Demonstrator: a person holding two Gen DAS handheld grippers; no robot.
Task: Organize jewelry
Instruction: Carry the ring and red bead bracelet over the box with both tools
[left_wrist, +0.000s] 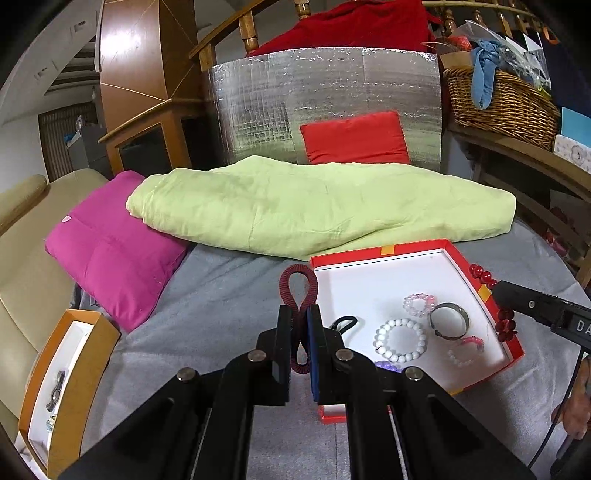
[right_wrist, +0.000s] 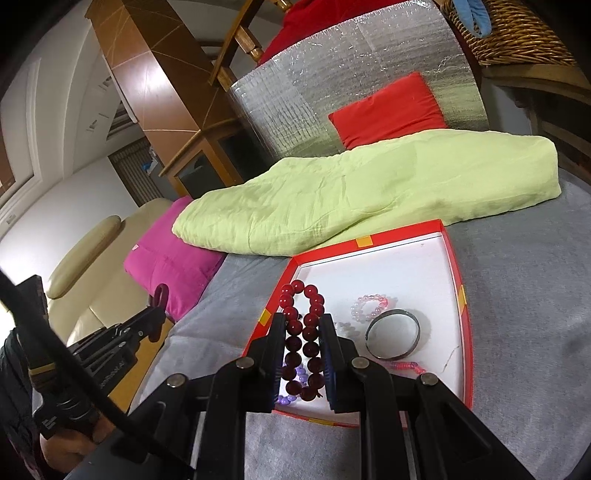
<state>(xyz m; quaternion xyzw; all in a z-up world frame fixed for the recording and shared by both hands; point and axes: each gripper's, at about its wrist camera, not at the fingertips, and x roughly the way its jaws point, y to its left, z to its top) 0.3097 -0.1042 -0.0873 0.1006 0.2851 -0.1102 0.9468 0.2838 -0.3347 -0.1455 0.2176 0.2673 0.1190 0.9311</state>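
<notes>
Jaws, left gripper (left_wrist: 300, 317): narrow, clamped on a dark red coiled band (left_wrist: 298, 291) whose loop stands up past the fingertips. Jaws, right gripper (right_wrist: 303, 328): narrow, pinching a red bead bracelet (right_wrist: 303, 334) that runs between the pads and loops beyond them. Red tray (right_wrist: 466, 332): just ahead of and under the right jaws; holds a metal bangle (right_wrist: 392, 338), pink bead ring (right_wrist: 369, 306), purple beads (right_wrist: 297, 380). White bead bracelet (left_wrist: 400, 339): right of left jaws. Orange box (left_wrist: 92, 354): far left of left jaws.
</notes>
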